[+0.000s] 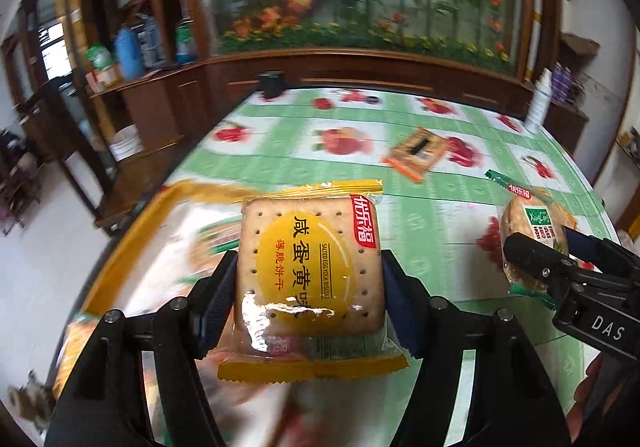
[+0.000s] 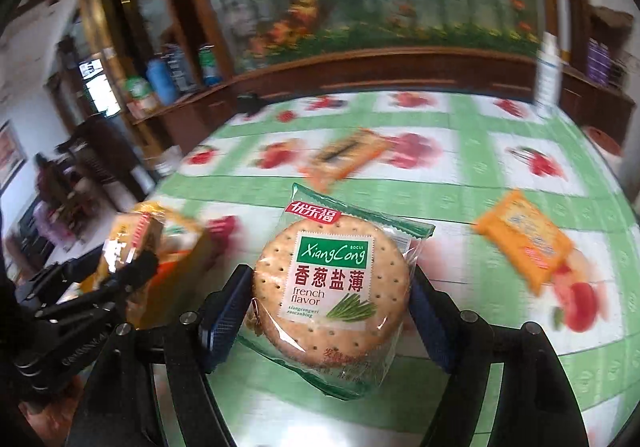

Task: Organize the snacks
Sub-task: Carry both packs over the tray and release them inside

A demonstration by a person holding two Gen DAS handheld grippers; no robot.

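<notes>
Left gripper (image 1: 310,279) is clamping a square salted egg yolk biscuit packet (image 1: 310,267) between both pads, above what appears to be a blurred yellow-rimmed tray (image 1: 132,243). Right gripper (image 2: 332,299) is gripping a round scallion cracker packet (image 2: 332,287) over the green fruit-print tablecloth (image 2: 472,155). At 12 o'clock an orange packet (image 2: 346,155) is lying flat; at 2 o'clock, a yellow packet (image 2: 524,235).
</notes>
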